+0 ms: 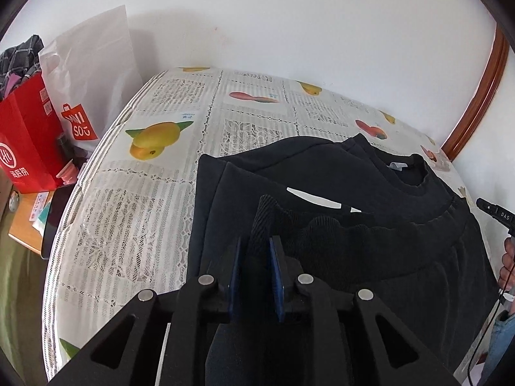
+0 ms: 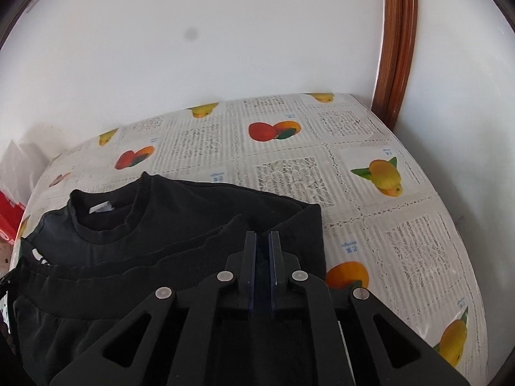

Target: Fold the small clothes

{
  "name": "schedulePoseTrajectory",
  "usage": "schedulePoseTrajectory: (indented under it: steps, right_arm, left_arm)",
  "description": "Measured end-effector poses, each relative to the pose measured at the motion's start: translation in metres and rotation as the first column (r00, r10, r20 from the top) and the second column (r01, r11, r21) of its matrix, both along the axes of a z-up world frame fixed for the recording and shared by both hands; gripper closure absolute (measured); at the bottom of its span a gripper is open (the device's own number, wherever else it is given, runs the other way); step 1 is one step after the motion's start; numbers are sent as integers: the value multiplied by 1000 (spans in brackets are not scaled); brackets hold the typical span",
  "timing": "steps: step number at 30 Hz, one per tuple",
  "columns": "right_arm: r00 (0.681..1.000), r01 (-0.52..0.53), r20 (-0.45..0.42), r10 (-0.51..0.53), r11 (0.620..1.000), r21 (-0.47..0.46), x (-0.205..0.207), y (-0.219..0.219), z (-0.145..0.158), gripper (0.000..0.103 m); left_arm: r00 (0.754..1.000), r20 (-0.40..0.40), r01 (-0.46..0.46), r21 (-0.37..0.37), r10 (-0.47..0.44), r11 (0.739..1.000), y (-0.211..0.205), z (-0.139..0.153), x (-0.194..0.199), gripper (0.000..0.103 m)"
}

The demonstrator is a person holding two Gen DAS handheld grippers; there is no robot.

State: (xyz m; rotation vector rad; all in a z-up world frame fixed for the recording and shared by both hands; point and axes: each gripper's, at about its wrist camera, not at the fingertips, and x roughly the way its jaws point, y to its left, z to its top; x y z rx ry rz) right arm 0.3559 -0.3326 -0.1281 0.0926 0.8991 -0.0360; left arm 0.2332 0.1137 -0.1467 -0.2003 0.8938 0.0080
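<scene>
A black sweatshirt (image 1: 322, 167) lies on the table with its collar and white label toward the wall; it also shows in the right wrist view (image 2: 199, 206). Its ribbed bottom hem (image 1: 322, 234) is folded up over the body. My left gripper (image 1: 256, 241) is shut on the left end of that hem. My right gripper (image 2: 262, 234) is shut on the hem's right end (image 2: 193, 247). Both hold the cloth just above the sweatshirt's body. The right gripper's black tip (image 1: 492, 210) shows at the right edge of the left wrist view.
The table (image 1: 135, 193) wears a lace cloth with fruit prints (image 2: 370, 199). A white wall runs behind it. A red paper bag (image 1: 25, 148) and a white shopping bag (image 1: 90, 80) stand off the left edge. A brown wooden frame (image 2: 396, 48) rises at the right.
</scene>
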Motion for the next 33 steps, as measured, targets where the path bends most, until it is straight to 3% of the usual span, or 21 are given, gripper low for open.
schedulePoseTrajectory:
  steps: [2,7,15,20,27,33]
  right_arm:
    - [999,-35,15,35,999,-7,-11,20,11,74]
    - [986,-161,44,162,987,-22,-42,86,30,58]
    - [952,-304,35,303,953,20,-96,186,33,55]
    - [914,-406,19,405,913,53,-136,246,26,52]
    - [805,-593,-19,593,805,-5,-200,325,7,50]
    - [687,-727,-10,727,686,-35,-250,371,-5,50]
  left_arm:
    - [1000,-4,-3,-6,3,1000,2,3,-7,83]
    - [1000,17,-19,-9,19,1000,9,17,-36,73]
    - [996,82,-40,-2,40,999,30,35,-101,48]
    - [995,64,-75,1,74,997,56,31,-134,45]
    - [993,28,-110,-19,111,994,92,17,-164,43]
    - [995,26,-93,-51,95,994,109,11,-172,43]
